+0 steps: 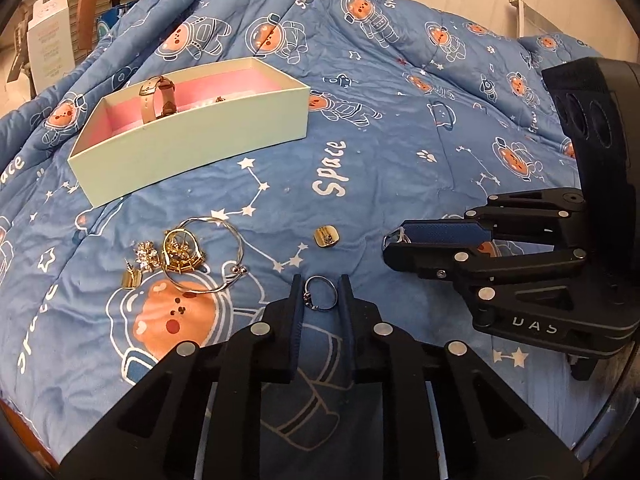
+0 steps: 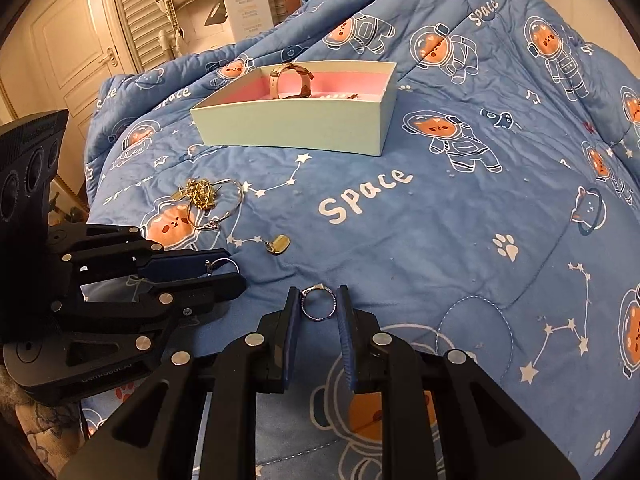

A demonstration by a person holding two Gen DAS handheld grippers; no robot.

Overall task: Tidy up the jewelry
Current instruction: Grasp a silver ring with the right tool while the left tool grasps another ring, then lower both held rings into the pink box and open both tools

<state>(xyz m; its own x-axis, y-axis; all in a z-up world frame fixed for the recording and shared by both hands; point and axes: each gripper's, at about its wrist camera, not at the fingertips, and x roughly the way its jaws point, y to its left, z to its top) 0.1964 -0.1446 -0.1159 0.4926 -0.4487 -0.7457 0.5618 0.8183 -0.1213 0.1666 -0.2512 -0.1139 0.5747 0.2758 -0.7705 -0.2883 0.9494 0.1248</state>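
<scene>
My left gripper (image 1: 320, 294) is shut on a silver ring with a dark stone (image 1: 319, 293), held just above the blue quilt. My right gripper (image 2: 319, 304) is shut on a thin silver ring with tiny stones (image 2: 319, 304). The right gripper also shows in the left wrist view (image 1: 390, 240), the left one in the right wrist view (image 2: 230, 268). A pale green box with pink lining (image 1: 188, 136) holds a watch (image 1: 158, 98) and small pieces. Loose gold jewelry (image 1: 180, 254), a silver bangle (image 1: 216, 256) and a gold earring (image 1: 326, 236) lie on the quilt.
The blue space-print quilt (image 1: 400, 160) covers the bed and is rumpled at the back. A white carton (image 2: 246, 0), a white door (image 2: 76, 40) and slatted closet doors (image 2: 132, 4) stand beyond the bed.
</scene>
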